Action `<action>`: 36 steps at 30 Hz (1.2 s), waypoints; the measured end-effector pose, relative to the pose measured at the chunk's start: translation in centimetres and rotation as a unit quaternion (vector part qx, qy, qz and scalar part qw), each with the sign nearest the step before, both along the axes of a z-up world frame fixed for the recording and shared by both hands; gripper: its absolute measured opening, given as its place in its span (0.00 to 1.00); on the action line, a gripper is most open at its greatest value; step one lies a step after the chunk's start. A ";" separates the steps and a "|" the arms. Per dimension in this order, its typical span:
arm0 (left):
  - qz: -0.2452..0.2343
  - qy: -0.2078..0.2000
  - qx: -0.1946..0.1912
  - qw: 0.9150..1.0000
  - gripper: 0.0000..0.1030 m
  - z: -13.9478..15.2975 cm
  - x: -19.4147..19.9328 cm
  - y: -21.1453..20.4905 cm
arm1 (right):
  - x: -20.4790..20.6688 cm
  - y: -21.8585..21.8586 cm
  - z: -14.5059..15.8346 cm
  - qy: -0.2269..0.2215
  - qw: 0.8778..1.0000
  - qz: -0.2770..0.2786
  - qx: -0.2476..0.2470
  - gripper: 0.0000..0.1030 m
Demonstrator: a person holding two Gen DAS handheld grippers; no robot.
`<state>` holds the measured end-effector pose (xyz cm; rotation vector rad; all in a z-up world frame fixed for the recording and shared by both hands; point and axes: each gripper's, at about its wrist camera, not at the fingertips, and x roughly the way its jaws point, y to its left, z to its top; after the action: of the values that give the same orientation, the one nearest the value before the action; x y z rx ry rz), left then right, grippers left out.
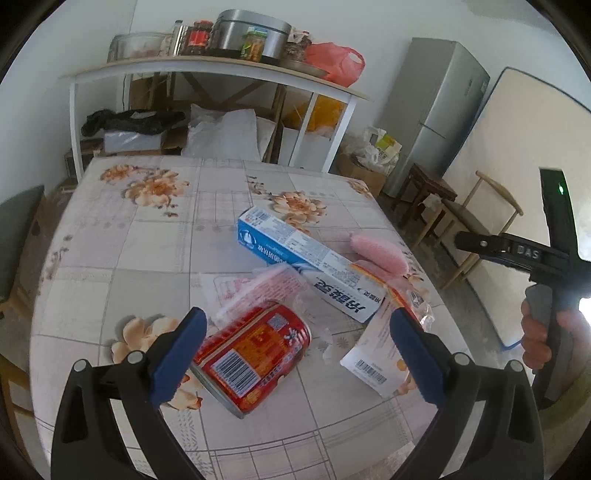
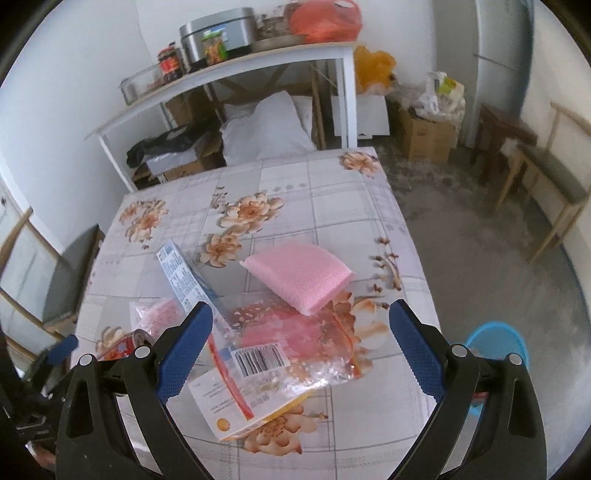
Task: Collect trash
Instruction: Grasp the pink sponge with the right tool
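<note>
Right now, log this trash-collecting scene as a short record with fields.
surface: table with floral cloth
trash: red can on its side; blue and white toothpaste box; clear snack wrapper; pink sponge
left hand-held gripper: open, can lies between its fingers, not gripped
right hand-held gripper: open, above the wrapper
bin: blue basket on the floor, right of the table
collected: nothing visibly picked up yet

Home dining room: floral tablecloth [image 1: 155, 258], fridge [image 1: 436, 110], shelf [image 1: 207, 68] holding rice cooker [image 1: 247, 33].
</note>
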<state>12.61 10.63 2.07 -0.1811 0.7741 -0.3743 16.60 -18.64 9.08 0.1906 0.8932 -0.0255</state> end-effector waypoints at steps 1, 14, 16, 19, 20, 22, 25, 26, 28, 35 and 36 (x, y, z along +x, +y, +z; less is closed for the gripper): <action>-0.003 0.003 -0.002 1.000 0.95 -0.3 0.0 0.1 | -0.2 -0.4 -0.1 -0.002 1.000 -0.004 0.004 0.90; -0.022 -0.028 -0.002 0.999 0.95 0.2 0.2 -0.6 | 4.9 -1.5 -2.9 0.025 0.994 0.085 0.060 0.90; -0.024 -0.026 -0.010 0.999 0.95 0.4 0.4 -0.7 | 6.4 -1.0 -3.2 0.030 0.993 0.105 0.054 0.90; -0.025 -0.020 -0.027 0.999 0.95 0.7 0.7 -0.9 | 9.1 -0.7 -4.3 0.053 0.988 0.136 0.057 0.90; -0.028 -0.019 -0.033 0.999 0.95 0.8 0.7 -1.0 | 9.7 -0.7 -4.6 0.062 0.986 0.141 0.057 0.90; -0.042 -0.017 -0.054 0.997 0.94 1.0 0.7 -1.4 | 11.0 -0.7 -5.5 0.083 0.982 0.157 0.058 0.90; -0.080 0.001 -0.096 0.992 0.89 0.8 0.6 -2.8 | 12.4 -0.8 -6.8 0.109 0.978 0.169 0.049 0.90; -0.091 0.009 -0.109 0.990 0.86 0.7 0.6 -3.4 | 12.9 -0.7 -7.3 0.116 0.976 0.175 0.047 0.90; -0.116 0.027 -0.131 0.984 0.83 0.2 0.9 -5.1 | 13.4 -0.6 -7.8 0.125 0.974 0.185 0.047 0.90; -0.129 0.100 -0.144 0.976 0.66 -2.4 3.4 -9.5 | 14.1 -0.7 -9.4 0.134 0.971 0.191 0.051 0.90; -0.121 0.116 -0.149 0.975 0.65 -3.0 3.9 -9.7 | 14.0 -0.8 -9.6 0.133 0.971 0.190 0.052 0.90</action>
<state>16.55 0.90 -0.92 -0.4195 0.9720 -0.7110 30.65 -19.39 -0.51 0.1133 1.1884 0.3603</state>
